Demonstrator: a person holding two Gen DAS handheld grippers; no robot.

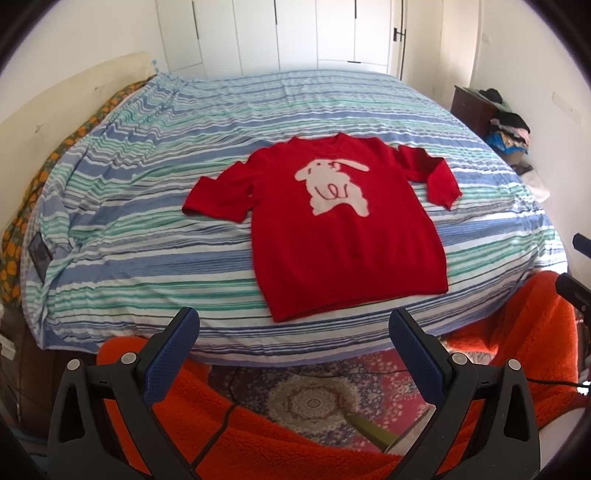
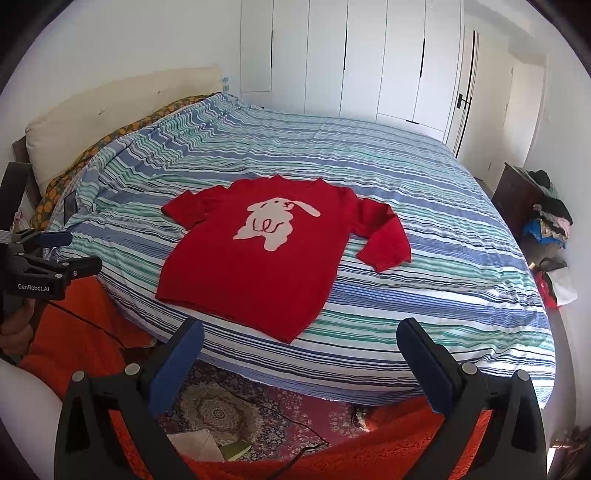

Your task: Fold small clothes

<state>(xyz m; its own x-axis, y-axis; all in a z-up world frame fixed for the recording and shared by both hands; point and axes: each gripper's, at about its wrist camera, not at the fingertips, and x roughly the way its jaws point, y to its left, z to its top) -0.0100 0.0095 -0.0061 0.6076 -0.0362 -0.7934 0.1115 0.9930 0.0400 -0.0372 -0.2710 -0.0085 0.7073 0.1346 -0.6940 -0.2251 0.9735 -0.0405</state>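
Red rabbit sweater (image 1: 340, 229) flat, face up on striped duvet (image 1: 147, 229), near bed edge, unfolded. Judged pre-grasp; next move likely a sleeve pinch. Left gripper (image 1: 293, 354) and right gripper (image 2: 299, 365) both spread wide, empty, short of bed. Left unit reads "GenRobot.AI".

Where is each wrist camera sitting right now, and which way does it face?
Left wrist: off the bed's near edge, facing the red sweater; left gripper open in the foreground, right gripper at the right margin.
Right wrist: further right, facing the red sweater across the bed; right gripper open, left gripper at the left margin.
Shared: sweater, bed, white wardrobe.
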